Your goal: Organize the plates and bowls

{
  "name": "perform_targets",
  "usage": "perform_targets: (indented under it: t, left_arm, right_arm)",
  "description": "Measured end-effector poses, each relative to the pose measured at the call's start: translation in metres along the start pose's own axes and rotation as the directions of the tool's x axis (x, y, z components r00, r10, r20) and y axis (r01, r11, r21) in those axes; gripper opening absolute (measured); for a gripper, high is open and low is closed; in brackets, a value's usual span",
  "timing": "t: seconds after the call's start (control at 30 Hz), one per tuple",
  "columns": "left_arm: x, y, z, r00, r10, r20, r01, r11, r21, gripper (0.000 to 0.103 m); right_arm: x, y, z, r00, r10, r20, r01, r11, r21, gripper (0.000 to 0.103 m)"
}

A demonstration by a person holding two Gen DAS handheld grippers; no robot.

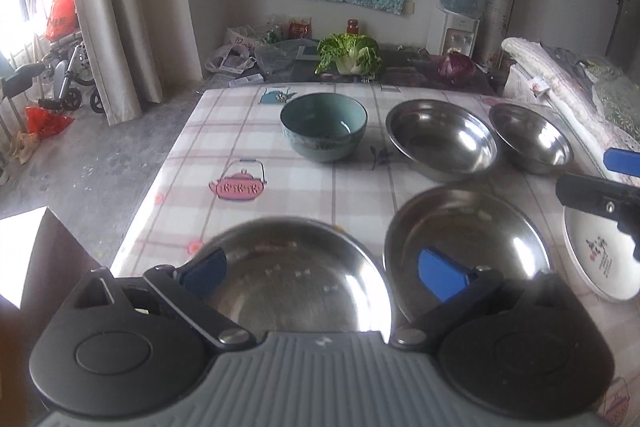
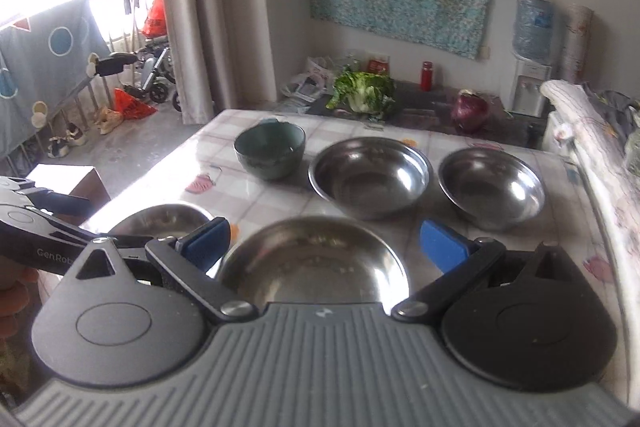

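Observation:
On the checked tablecloth (image 1: 224, 147) stand a teal bowl (image 1: 323, 131), two steel bowls at the back (image 1: 440, 139) (image 1: 530, 137), and two steel bowls at the front (image 1: 292, 279) (image 1: 464, 239). A white printed plate (image 1: 596, 259) lies at the right edge. My left gripper (image 1: 322, 271) is open and empty above the near-left steel bowl. My right gripper (image 2: 324, 247) is open and empty above the near-right steel bowl (image 2: 316, 263). The right gripper's fingers (image 1: 592, 193) show at the right edge of the left wrist view, over the plate.
A green cabbage (image 1: 350, 55) and a red cabbage (image 1: 456, 65) lie on a dark table beyond. A water dispenser (image 1: 456, 27) stands by the wall. Folded bedding (image 1: 568, 83) borders the right side. The floor drops off to the left.

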State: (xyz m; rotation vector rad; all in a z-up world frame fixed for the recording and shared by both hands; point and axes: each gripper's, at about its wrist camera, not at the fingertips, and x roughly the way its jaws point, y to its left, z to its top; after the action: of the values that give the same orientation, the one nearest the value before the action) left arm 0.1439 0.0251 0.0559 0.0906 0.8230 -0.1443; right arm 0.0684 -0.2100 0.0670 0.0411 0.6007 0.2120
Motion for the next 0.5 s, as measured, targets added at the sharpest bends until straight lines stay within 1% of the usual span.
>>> perform_targets:
  t: [0.1, 0.17, 0.23, 0.27, 0.3, 0.33, 0.37, 0.43, 0.47, 0.5]
  left_arm:
    - [0.028, 0.008, 0.028, 0.999, 0.026, 0.026, -0.027, 1.0, 0.015, 0.103]
    - [0.05, 0.013, 0.045, 0.999, 0.045, 0.014, -0.045, 0.999, 0.012, 0.101]
    - [0.074, 0.02, 0.061, 0.999, 0.043, 0.016, -0.043, 0.999, 0.0, 0.091]
    - [0.084, 0.022, 0.068, 0.999, 0.046, 0.014, -0.046, 0.999, -0.008, 0.089]
    - [0.097, 0.025, 0.076, 0.999, 0.051, 0.003, -0.051, 0.999, -0.014, 0.086]
    - [0.109, 0.028, 0.082, 0.999, 0.053, -0.009, -0.053, 0.998, -0.023, 0.081]
    - [0.119, 0.031, 0.087, 0.999, 0.047, -0.019, -0.048, 0.998, -0.037, 0.078]
    - [0.139, 0.037, 0.097, 0.999, 0.029, -0.036, -0.031, 0.997, -0.068, 0.067]
    - [0.147, 0.04, 0.1, 0.999, 0.02, -0.043, -0.023, 0.996, -0.084, 0.065]
    - [0.154, 0.042, 0.104, 0.999, 0.01, -0.051, -0.015, 0.995, -0.101, 0.061]
  right_arm:
    - [0.041, -0.01, 0.042, 0.996, 0.079, -0.028, -0.078, 0.996, 0.039, 0.102]
    - [0.076, -0.019, 0.069, 0.988, 0.142, -0.058, -0.138, 0.988, 0.076, 0.102]
    - [0.115, -0.026, 0.093, 0.978, 0.19, -0.09, -0.178, 0.976, 0.125, 0.101]
    - [0.133, -0.03, 0.103, 0.972, 0.209, -0.106, -0.192, 0.97, 0.151, 0.101]
    - [0.151, -0.032, 0.111, 0.967, 0.224, -0.123, -0.202, 0.964, 0.172, 0.098]
    - [0.172, -0.033, 0.12, 0.961, 0.239, -0.14, -0.212, 0.96, 0.182, 0.091]
    - [0.191, -0.031, 0.127, 0.955, 0.251, -0.156, -0.222, 0.958, 0.184, 0.088]
    - [0.226, -0.027, 0.136, 0.944, 0.267, -0.193, -0.235, 0.957, 0.173, 0.076]
    - [0.241, -0.026, 0.139, 0.939, 0.273, -0.208, -0.241, 0.956, 0.166, 0.073]
    - [0.259, -0.025, 0.142, 0.934, 0.277, -0.228, -0.244, 0.956, 0.161, 0.066]
